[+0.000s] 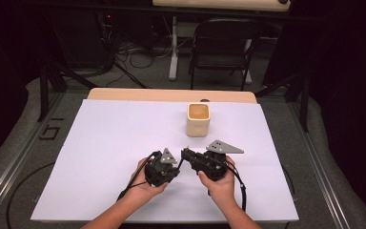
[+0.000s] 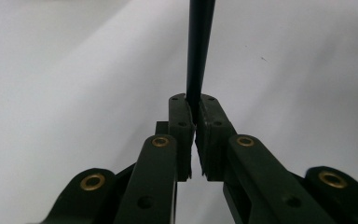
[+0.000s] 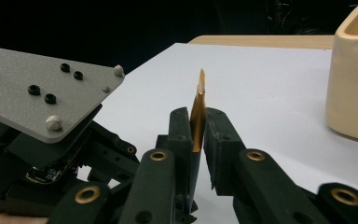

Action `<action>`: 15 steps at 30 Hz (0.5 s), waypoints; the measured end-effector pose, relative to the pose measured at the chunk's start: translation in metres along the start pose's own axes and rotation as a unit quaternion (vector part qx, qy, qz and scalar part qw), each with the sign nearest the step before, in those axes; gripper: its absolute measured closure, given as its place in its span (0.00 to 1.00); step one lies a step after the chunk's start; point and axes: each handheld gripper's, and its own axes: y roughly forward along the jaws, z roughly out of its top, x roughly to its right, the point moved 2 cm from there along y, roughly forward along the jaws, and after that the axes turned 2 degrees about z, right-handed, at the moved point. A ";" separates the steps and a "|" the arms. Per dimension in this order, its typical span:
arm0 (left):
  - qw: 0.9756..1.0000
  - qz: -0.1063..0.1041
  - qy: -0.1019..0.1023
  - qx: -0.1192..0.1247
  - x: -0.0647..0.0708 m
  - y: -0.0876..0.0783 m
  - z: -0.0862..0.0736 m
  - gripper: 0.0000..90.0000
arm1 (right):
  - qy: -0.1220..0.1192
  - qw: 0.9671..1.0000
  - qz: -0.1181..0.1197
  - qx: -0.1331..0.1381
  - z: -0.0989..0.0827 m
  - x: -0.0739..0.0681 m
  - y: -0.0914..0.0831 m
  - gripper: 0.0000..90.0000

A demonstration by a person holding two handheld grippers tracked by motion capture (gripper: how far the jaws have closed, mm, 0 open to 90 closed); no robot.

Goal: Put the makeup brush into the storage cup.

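The white table lay open to the left and right of both hands — the one obstacle was the cream cup, standing just beyond the right gripper, with bare surface around it.

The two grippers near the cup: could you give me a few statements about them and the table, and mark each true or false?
1. The cream cup stands upright on the white sheet, beyond both grippers. True.
2. The left gripper is wide open with nothing in it. False: its jaws are closed on a thin dark rod.
3. The right gripper grips a thin golden-brown pointed piece. True.
4. The cup lies tipped on its side. False: it stands with its opening upward.
5. The two grippers sit at opposite ends of the table. False: in the high view they are close together near the front, each in one hand.
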 end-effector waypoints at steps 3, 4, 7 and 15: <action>1.000 0.000 0.000 0.000 0.000 0.000 0.000 0.95 | 0.002 1.000 0.004 0.000 0.000 0.000 0.000 0.92; 1.000 0.000 0.000 0.000 0.000 0.000 0.000 0.95 | 0.002 1.000 0.004 0.001 0.000 0.000 0.000 0.92; 1.000 0.000 0.000 0.001 0.000 0.000 0.000 0.95 | 0.003 1.000 0.004 0.000 0.000 0.000 0.000 0.93; 1.000 -0.001 0.000 0.002 0.000 0.000 0.000 0.95 | 0.004 1.000 0.004 0.002 0.000 0.000 0.000 0.93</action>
